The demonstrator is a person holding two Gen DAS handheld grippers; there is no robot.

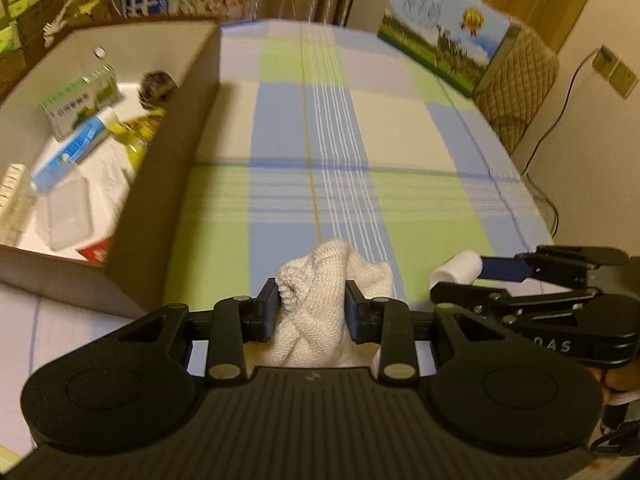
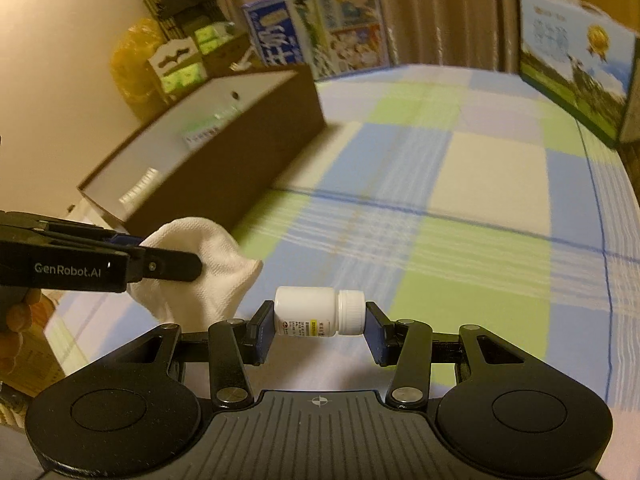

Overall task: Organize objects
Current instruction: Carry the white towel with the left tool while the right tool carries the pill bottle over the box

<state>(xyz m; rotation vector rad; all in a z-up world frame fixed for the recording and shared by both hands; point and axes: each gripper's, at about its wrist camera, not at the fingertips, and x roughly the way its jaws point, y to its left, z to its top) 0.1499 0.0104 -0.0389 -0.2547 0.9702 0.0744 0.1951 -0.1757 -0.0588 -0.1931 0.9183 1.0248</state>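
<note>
Two loads ride together: your left gripper (image 1: 312,308) clamps the cloth (image 1: 320,300), right gripper (image 2: 320,326) pinches the bottle (image 2: 316,312) endwise, both bound for the box (image 1: 172,168) at ten o'clock.

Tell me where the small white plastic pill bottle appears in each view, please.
Left wrist view: small white plastic pill bottle at lower right, in the right gripper.
Right wrist view: bottle at lower centre, lying sideways, clamped at both ends.
Shared landmark: brown open cardboard box on the checked cloth.
</note>
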